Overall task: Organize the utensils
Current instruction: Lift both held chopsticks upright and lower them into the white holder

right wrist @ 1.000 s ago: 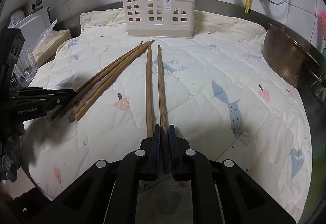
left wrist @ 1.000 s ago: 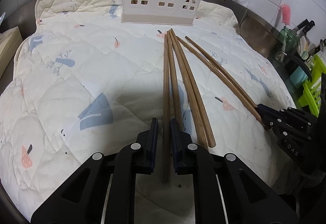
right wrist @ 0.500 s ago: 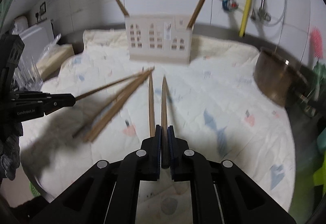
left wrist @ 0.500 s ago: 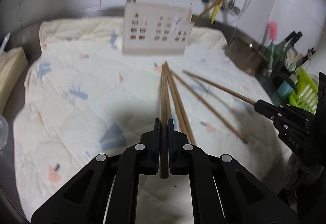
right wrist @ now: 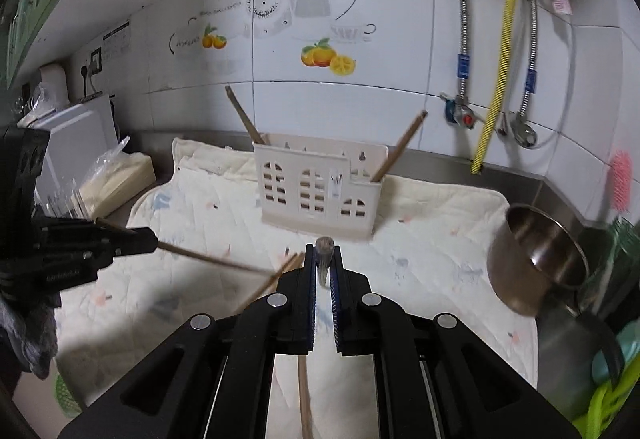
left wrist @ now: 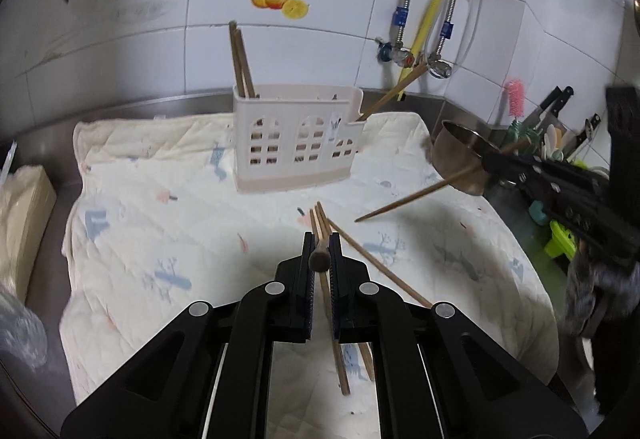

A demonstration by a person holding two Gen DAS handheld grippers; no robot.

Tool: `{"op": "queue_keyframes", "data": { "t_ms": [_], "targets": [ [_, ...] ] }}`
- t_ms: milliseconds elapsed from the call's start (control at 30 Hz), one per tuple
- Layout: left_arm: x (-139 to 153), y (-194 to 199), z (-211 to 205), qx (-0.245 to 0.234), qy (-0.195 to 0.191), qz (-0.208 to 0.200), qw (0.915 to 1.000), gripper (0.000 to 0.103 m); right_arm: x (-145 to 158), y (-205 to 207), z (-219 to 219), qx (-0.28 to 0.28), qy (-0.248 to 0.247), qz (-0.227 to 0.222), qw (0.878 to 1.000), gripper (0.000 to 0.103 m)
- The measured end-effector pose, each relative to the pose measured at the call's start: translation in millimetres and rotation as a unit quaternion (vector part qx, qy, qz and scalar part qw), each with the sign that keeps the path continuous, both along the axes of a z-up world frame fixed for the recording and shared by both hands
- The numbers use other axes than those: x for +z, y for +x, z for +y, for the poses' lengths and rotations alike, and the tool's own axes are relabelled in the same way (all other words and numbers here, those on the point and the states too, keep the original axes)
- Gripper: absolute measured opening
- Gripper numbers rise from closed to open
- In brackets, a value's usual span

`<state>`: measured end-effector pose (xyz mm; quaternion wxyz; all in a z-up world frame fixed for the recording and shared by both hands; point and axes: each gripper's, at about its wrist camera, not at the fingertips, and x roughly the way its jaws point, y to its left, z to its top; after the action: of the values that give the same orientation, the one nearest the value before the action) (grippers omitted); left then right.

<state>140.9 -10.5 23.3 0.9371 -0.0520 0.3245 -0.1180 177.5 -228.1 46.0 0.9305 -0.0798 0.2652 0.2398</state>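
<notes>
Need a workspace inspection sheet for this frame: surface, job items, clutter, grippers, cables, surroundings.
Surface: cream quilted mat on a steel counter.
Job's things: beige plastic utensil holder already holds chopsticks; three loose brown wooden chopsticks lie on the mat.
Clutter: steel pot, pink brush, knives.
Grippers: left hand-held gripper and right hand-held gripper each shut on one chopstick, clear of the mat.
Cables: yellow hose, braided metal hoses.
Surroundings: white tiled wall with fruit decals.

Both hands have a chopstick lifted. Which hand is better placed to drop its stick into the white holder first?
Probably the right. The right tool faces the holder nearly head-on, with its chopstick aimed at the front wall. The left tool also grips a chopstick, but the holder sits farther off.
</notes>
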Motion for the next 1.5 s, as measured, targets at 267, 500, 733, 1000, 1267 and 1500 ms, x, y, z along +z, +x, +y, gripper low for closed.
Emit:
{"op": "queue_keyframes", "data": {
  "t_ms": [267, 500, 733, 1000, 1267, 1500],
  "targets": [
    [30.9, 29.3, -0.9, -0.018, 0.01, -0.012, 0.9997, 0.005, 46.4, 42.2, 7.8, 0.015, -0.005, 0.007, 1.0, 0.007],
    [74.4, 49.1, -1.1, -0.028, 0.015, -0.042, 0.9986, 0.005, 86.8, 70.5, 10.6, 0.018, -0.015, 0.004, 1.0, 0.007],
    [131.5, 63.8, 0.2, -0.012, 0.028, -0.105, 0.994, 0.005, 120.4, 88.4, 8.8, 0.007, -0.013, -0.01, 1.0, 0.007],
    [156.7, 98.7, 7.7, 0.03, 0.044, -0.141, 0.9886, 0.005, 131.9, 111.2, 10.3, 0.0, -0.009, -0.006, 1.0, 0.007],
    [131.2, 137.2, 20.2, 0.055, 0.041, -0.113, 0.9912, 0.005, 122.8, 126.3, 14.3, 0.006, -0.012, 0.008, 1.0, 0.007],
    [103.5, 156.7, 27.8, 0.053, 0.017, -0.069, 0.9961, 0.005, 106.4, 139.7, 18.8, 0.006, -0.016, 0.028, 0.999, 0.007]
  ]
}}
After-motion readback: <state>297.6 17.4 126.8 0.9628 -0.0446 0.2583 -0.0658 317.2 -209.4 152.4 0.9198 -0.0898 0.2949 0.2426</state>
